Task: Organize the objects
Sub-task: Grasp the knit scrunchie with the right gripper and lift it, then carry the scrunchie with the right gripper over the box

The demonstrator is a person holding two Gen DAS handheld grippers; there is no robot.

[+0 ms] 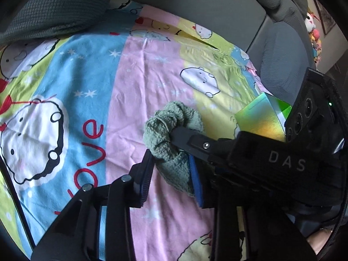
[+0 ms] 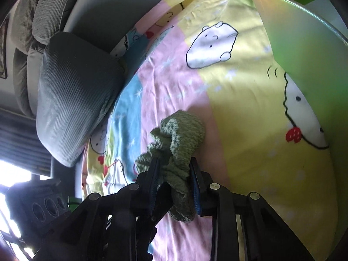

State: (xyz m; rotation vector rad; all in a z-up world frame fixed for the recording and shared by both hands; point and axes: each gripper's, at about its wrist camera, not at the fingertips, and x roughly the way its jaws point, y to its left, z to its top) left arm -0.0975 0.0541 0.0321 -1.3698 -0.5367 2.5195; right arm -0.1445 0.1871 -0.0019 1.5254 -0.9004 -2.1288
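Green knit cloth [image 1: 171,134] sits bunched on the pink stripe of the cartoon bedsheet [image 1: 87,87], roughly mid-bed, nearer the right edge than the left; left wrist view: left gripper [image 1: 174,169] is clamped on the lower tail of the cloth, blue pads pressing it from both sides; right gripper [image 1: 174,134] comes in from the right edge of this view and one finger is buried in the upper bunch; shiny green box [image 1: 261,117] stands just behind that gripper, towards the bed's right edge; grey pillow [image 1: 54,6] at the head corner, well apart from the work.

Right wrist view: right gripper [image 2: 174,174] is closed on the cloth [image 2: 178,139], fabric pinched between both pads, a loose end hanging below them; rest of the cloth lies crumpled ahead on the pink stripe; box [image 2: 304,43] fills the upper right, close by; pillow [image 2: 74,100] off to the left.

Judgement: step in hand looks like a two-point grab to spread or fold the cloth, possibly before it goes to the box; both grips are close together on a wad, so pull apart slowly and level to find the edges; watch for knit slipping off the pads; keep the sheet out of the pinch; lift clear before swinging towards the box so it doesn't get knocked.
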